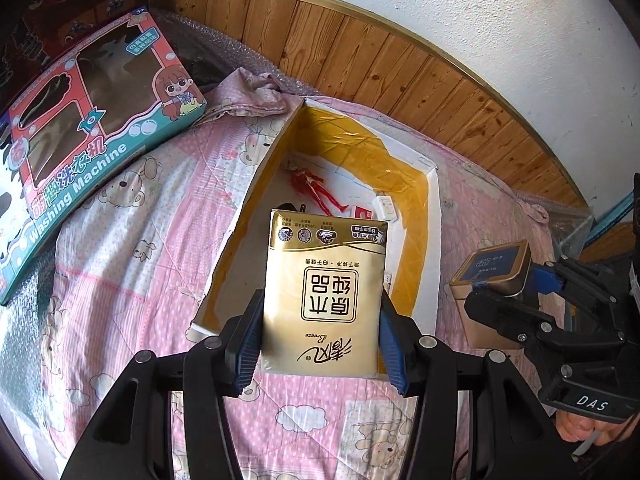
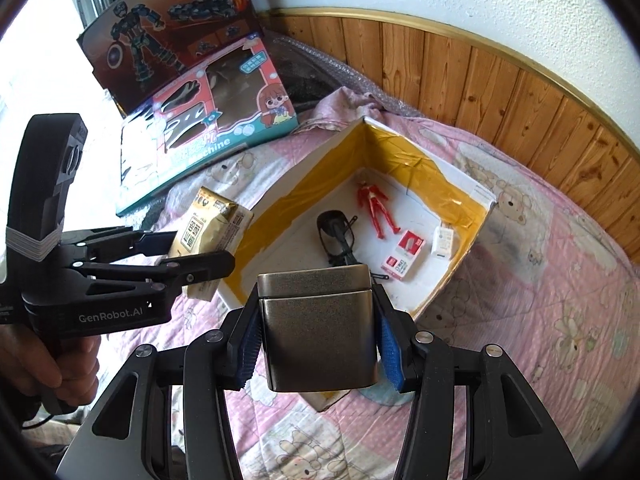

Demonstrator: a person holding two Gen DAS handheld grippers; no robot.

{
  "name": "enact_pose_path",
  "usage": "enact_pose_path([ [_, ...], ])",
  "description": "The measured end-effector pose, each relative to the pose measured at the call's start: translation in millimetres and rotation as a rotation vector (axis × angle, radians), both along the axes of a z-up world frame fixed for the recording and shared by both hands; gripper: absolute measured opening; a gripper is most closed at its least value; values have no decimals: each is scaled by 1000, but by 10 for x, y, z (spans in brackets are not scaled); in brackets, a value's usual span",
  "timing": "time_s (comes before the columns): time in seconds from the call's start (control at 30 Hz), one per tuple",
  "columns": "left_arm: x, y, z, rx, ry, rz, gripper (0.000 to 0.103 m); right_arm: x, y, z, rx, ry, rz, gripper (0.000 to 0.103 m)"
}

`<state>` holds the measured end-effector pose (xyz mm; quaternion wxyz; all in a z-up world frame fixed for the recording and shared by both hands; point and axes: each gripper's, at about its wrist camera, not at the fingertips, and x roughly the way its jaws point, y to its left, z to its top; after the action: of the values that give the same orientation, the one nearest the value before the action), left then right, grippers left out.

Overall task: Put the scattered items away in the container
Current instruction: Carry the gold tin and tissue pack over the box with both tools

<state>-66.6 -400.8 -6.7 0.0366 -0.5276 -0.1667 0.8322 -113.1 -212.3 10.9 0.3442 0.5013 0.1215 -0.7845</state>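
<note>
My left gripper [image 1: 320, 340] is shut on a gold tissue pack [image 1: 324, 280], held over the near end of the open cardboard box [image 1: 434, 240] with its yellow-taped walls. My right gripper [image 2: 318, 344] is shut on a square metal tin [image 2: 320, 332] above the box's near corner. Each gripper shows in the other view: the left one [image 2: 200, 250] with the pack [image 2: 212, 228], the right one [image 1: 516, 292] with the tin [image 1: 494, 268]. Inside the box [image 2: 320, 176] lie a red figure [image 2: 376, 208], black glasses [image 2: 334, 232], a red-white packet [image 2: 404, 256] and a small white item [image 2: 442, 242].
The box rests on a pink bear-print quilt [image 2: 540, 280]. A toy washing-machine box [image 2: 212, 128] and a dark robot toy box [image 2: 168, 28] lean at the back left. Wooden wall panelling [image 2: 480, 80] runs behind the bed. A hand [image 2: 60, 368] grips the left tool.
</note>
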Motion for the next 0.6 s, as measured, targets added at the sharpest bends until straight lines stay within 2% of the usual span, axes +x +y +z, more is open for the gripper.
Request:
enact_pose_path([
  [0.6,-393,96,-398,-64,-118,-2,53,-724,-72,-393,31,-81,11,53],
])
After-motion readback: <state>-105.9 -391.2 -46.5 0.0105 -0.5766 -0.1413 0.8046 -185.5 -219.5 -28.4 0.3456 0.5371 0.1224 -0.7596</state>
